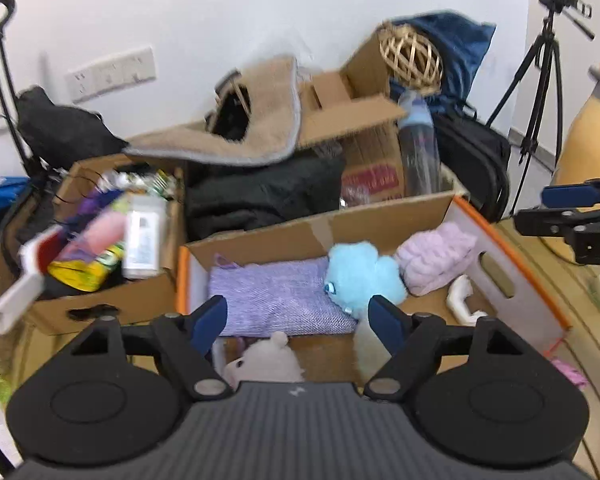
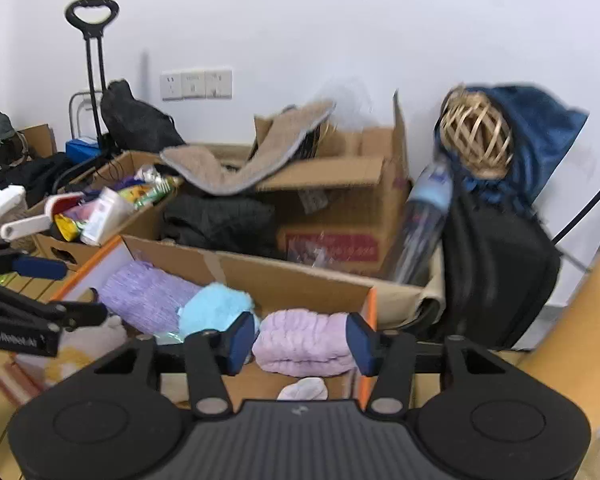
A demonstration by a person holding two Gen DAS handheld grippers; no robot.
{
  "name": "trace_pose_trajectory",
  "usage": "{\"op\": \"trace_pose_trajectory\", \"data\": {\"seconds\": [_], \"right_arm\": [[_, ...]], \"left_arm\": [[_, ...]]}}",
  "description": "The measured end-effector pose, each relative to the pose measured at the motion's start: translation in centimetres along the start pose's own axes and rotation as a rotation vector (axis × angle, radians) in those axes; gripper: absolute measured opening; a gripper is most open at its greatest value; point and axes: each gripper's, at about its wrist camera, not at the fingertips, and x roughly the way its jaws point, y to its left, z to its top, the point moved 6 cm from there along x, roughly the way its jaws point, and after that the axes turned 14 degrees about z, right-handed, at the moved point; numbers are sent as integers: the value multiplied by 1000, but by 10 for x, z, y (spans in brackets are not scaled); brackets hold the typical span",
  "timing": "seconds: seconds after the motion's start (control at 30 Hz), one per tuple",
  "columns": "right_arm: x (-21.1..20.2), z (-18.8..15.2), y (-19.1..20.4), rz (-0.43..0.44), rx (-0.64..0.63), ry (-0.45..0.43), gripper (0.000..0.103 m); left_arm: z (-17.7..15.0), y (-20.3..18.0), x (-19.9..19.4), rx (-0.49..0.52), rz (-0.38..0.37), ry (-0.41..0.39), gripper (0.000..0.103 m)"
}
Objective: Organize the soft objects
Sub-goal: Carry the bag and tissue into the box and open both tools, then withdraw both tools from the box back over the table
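A cardboard box with an orange rim (image 1: 512,256) holds the soft things: a purple woven cloth (image 1: 276,296), a light blue plush (image 1: 360,276), a folded lilac towel (image 1: 436,258) and a pale plush (image 1: 268,360) at the near side. My left gripper (image 1: 298,320) hangs open above the box's near edge, with nothing between its blue pads. My right gripper (image 2: 300,340) is open too. The lilac towel (image 2: 304,344) lies in the box beyond its pads, which do not press on it. Each gripper shows at the edge of the other's view.
Left of it, a second box (image 1: 100,304) is full of packets and a white-handled brush. Behind are black cloth (image 1: 260,196), a beige mat (image 1: 260,120) draped over cartons, a bottle (image 1: 420,140), a wicker ball (image 1: 412,56), a black bag (image 2: 500,272) and a tripod (image 1: 540,80).
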Motion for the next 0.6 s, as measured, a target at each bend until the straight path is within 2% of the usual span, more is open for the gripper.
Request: {"op": "trace_pose_trajectory", "data": {"seconds": [0.1,0.17,0.23,0.33,0.43,0.6], "right_arm": [[-38,1,5,-24,-8,-40,56],[-71,-12,14,-17,-10,-85,57],[-103,-33,27,-1,-25,-127,58],[-150,-79,60,47,-65,-190,74],[-183,-129,93,64,-74,-218,76],[-229,-209,148,56,-75,-271,77]], "left_arm": [[-9,13,-50,-41,-7,-86,82],[-29,22,-92,-76,1,-170,85],[-58,29,-132,-114,3,-240,93],[-103,35,-177,-146,7,-287,95],[-154,35,-220,-176,52,-337,99],[-231,23,-283,-213,58,-401,103]]}}
